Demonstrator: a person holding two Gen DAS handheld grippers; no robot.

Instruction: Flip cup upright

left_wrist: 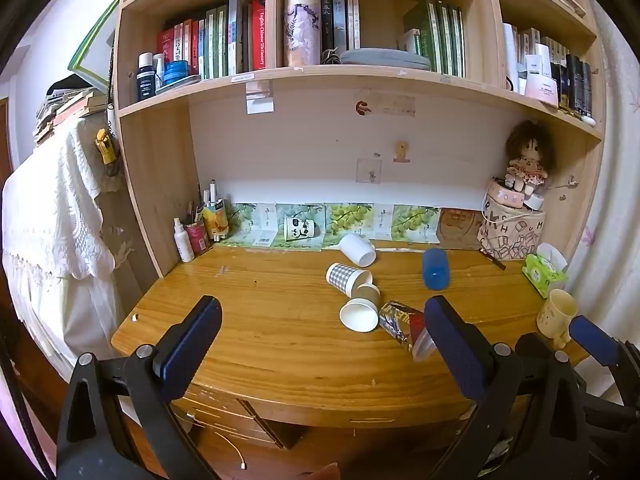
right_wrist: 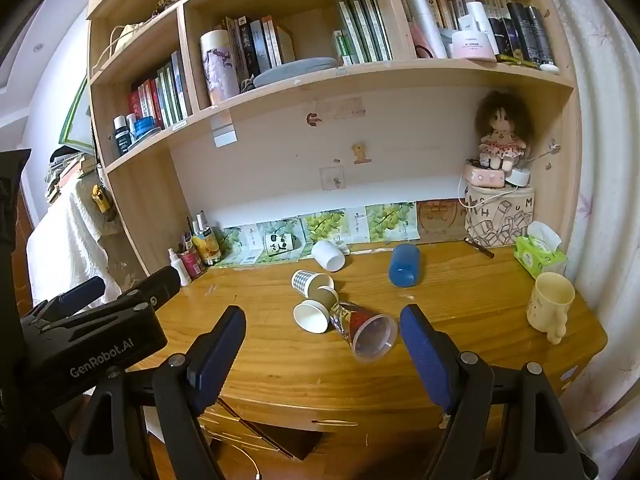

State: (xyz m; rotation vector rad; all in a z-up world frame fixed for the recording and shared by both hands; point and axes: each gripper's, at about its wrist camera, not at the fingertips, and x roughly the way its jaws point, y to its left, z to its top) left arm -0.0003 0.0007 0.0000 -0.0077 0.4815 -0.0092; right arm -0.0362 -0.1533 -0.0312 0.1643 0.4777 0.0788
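Several cups lie on their sides on the wooden desk point(left_wrist: 260, 320): a checked paper cup point(left_wrist: 346, 278), a brown-and-white paper cup point(left_wrist: 360, 312), a clear plastic cup with a printed sleeve point(right_wrist: 362, 330), a white cup point(left_wrist: 358, 249), a blue cup point(left_wrist: 435, 269) and a panda mug point(left_wrist: 299, 228). A cream mug point(right_wrist: 550, 304) stands upright at the right edge. My left gripper point(left_wrist: 320, 326) is open and empty, in front of the desk. My right gripper point(right_wrist: 322, 334) is open and empty, with the clear cup lying between its fingers' line of sight.
A shelf unit with books rises over the desk. Bottles and a pen pot point(left_wrist: 200, 228) stand at the back left. A printed bag with a doll point(left_wrist: 512, 228) and a green tissue pack point(left_wrist: 544, 274) are at the back right. A cloth-covered object point(left_wrist: 52, 216) stands left.
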